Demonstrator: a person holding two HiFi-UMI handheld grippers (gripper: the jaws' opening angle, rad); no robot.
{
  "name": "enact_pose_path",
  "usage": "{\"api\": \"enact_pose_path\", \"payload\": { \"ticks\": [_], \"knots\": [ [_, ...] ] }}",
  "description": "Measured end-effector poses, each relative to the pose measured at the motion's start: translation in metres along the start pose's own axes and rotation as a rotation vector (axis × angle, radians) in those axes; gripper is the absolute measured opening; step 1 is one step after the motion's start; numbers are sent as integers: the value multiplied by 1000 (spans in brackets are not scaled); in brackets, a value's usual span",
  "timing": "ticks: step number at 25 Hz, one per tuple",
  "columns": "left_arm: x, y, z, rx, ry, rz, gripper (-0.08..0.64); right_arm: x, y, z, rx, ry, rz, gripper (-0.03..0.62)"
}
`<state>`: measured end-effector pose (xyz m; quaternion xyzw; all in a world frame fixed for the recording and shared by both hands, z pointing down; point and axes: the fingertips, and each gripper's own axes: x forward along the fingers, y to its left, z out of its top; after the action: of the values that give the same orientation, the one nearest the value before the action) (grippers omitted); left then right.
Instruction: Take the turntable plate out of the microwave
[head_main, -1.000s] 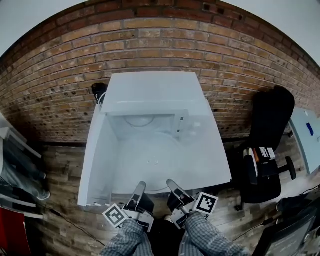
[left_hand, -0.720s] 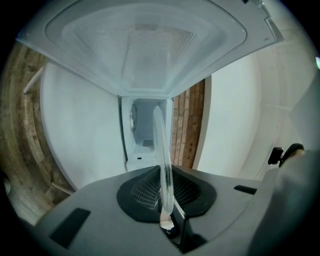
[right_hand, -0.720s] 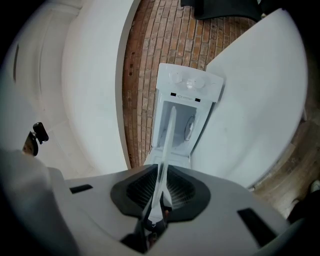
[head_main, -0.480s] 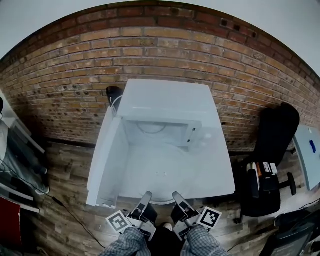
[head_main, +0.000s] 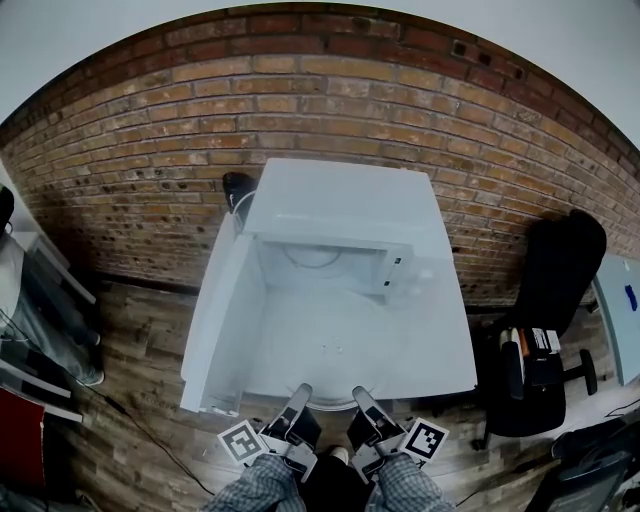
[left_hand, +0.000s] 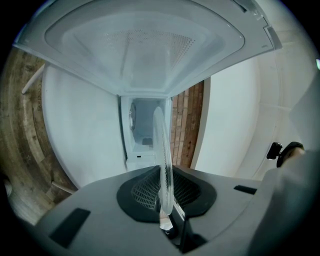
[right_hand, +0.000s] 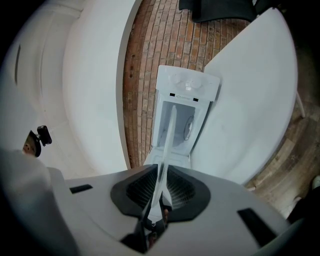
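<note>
The plate is outside the microwave, over the tabletop, reaching forward from the 2 grippers. The left gripper is clenched on its near rim, and the right gripper grips the rim just beside. The microwave stands ahead, its door open leftward.

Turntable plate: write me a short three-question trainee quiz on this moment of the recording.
1. True or false: the turntable plate sits inside the microwave.
2. Whose jaws are clamped on the plate's rim? A. left gripper only. B. right gripper only. C. both.
3. Fill in: the microwave's door is ____.

Key: 1 false, it is held out in front of the cavity; 2 C; 3 open.
</note>
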<state>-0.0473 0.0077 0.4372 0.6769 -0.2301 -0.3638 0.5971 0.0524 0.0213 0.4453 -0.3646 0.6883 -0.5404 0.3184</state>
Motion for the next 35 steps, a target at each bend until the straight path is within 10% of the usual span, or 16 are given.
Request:
{"api": "enact_pose_path", "payload": {
  "ticks": [35],
  "knots": [
    [22,7,13,22,9,6,51,20,-7,16,-12,1,-5,58]
  ]
}}
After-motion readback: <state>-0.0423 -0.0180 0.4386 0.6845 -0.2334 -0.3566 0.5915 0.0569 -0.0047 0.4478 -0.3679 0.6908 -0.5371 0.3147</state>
